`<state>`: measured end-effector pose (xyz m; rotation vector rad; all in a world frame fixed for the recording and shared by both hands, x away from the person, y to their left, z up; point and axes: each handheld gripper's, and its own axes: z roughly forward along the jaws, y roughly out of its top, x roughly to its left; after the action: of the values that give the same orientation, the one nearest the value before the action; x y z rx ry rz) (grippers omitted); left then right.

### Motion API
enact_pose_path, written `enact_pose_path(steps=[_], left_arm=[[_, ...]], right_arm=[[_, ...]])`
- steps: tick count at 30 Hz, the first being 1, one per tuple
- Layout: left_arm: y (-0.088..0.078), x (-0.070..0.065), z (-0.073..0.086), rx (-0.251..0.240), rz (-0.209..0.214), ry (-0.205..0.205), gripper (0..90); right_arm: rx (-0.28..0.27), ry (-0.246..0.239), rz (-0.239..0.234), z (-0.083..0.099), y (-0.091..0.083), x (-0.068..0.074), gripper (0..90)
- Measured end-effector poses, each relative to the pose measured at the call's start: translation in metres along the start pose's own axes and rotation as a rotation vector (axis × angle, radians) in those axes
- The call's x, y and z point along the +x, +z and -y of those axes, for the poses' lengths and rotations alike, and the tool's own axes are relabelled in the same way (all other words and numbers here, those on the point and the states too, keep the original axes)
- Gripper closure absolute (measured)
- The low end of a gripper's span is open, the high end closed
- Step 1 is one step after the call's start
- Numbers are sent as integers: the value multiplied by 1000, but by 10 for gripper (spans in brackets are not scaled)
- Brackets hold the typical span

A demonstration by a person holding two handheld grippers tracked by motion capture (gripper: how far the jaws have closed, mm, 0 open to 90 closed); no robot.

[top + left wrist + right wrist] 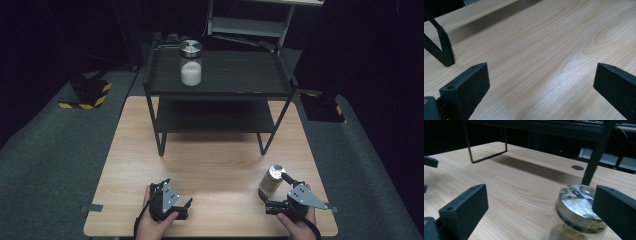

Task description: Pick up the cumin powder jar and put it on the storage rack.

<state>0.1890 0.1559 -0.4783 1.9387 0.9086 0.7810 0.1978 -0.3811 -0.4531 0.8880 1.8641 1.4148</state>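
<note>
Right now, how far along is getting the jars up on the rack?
One jar of white powder already stands on the black rack's top shelf. In hand: the right gripper has its jaws open around the brown jar on the table, not clamped. Left: gripping and lifting it, probably to the shelf. The left gripper rests open, holding nothing.

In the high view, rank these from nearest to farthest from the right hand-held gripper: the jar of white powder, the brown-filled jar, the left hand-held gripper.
Measured from the right hand-held gripper:
1. Brown-filled jar, right at its jaws, on the table's near right.
2. Left hand-held gripper, across the table's near edge on the left.
3. Jar of white powder, on the top shelf of the black rack, at the far side.
</note>
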Motion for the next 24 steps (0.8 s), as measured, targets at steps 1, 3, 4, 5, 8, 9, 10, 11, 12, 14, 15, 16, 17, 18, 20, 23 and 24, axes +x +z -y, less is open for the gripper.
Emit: enact_pose_path(steps=[1,3,4,5,8,9,10,11,12,14,15,16,17,18,20,23,24], left_arm=[[0,0,0,0,0,0,8],[0,0,0,2,3,2,8],[0,0,0,2,4,1,8],[0,1,-1,4,5,1,9],[1,1,-1,7,7,-3,9],[1,1,-1,8,8,-4,9],[1,1,-2,11,8,-3,8],[1,1,-2,12,8,-4,9],[1,1,-2,13,7,-4,9],[1,2,-2,13,9,-5,9],[1,2,-2,13,9,-7,8],[1,2,-2,13,10,-9,9],[1,2,-2,13,11,-10,9],[1,3,-2,13,10,-11,8],[1,2,-2,14,10,-11,8],[2,2,-3,16,12,-5,8],[2,2,-3,16,11,-5,8]], right_arm=[[-2,1,5,0,0,-1,3],[-1,2,21,1,-1,-1,3],[-1,7,26,1,-1,-1,3],[-1,9,31,1,-1,-2,3],[-1,16,55,3,-2,-3,3],[-1,18,62,3,-2,-4,3],[1,21,70,3,-2,-4,3],[3,25,77,4,-2,-5,3],[5,28,80,5,-2,-6,3],[9,36,92,6,-1,-7,3],[10,40,96,7,0,-7,3],[12,41,100,7,0,-8,3],[16,46,107,8,1,-9,3],[18,50,110,8,1,-9,3],[22,63,120,9,3,-11,3],[27,75,126,10,4,-12,3],[27,81,132,11,5,-12,3]])
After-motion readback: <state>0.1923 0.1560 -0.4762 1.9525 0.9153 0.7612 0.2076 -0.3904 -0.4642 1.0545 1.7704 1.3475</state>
